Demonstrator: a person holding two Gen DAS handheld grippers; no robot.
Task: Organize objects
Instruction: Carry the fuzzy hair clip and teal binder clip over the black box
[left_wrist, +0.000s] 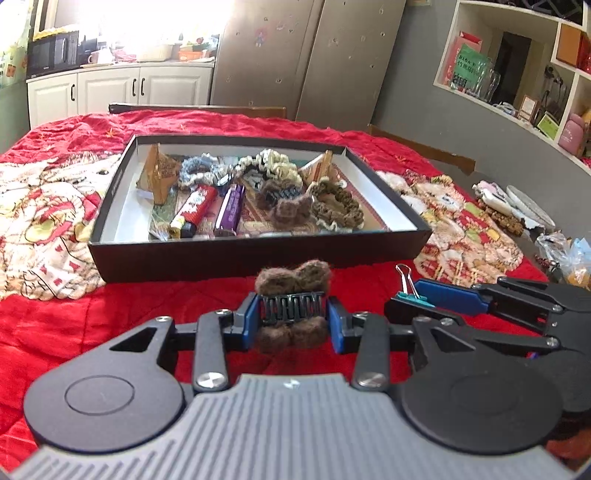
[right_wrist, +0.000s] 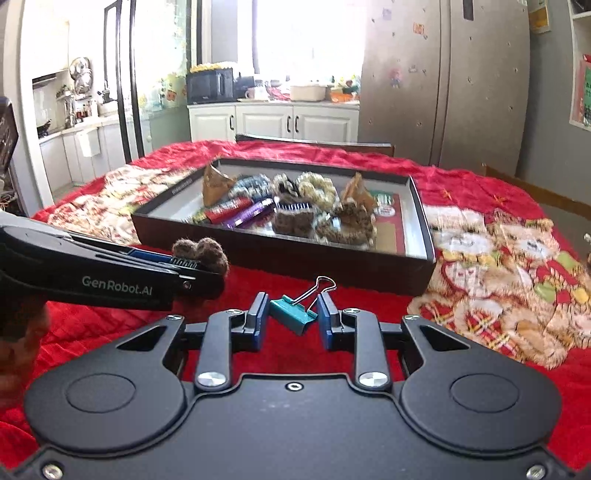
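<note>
Grippers, 2 of them, hover before the shallow black cardboard box on the red quilt. Left gripper clamps a fuzzy brown hair claw; right gripper pinches a teal binder clip.

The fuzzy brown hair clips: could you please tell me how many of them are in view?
2. One fuzzy brown hair clip is held in the left gripper, in front of the box; the other lies inside it among scrunchies. More may be hidden there.
</note>
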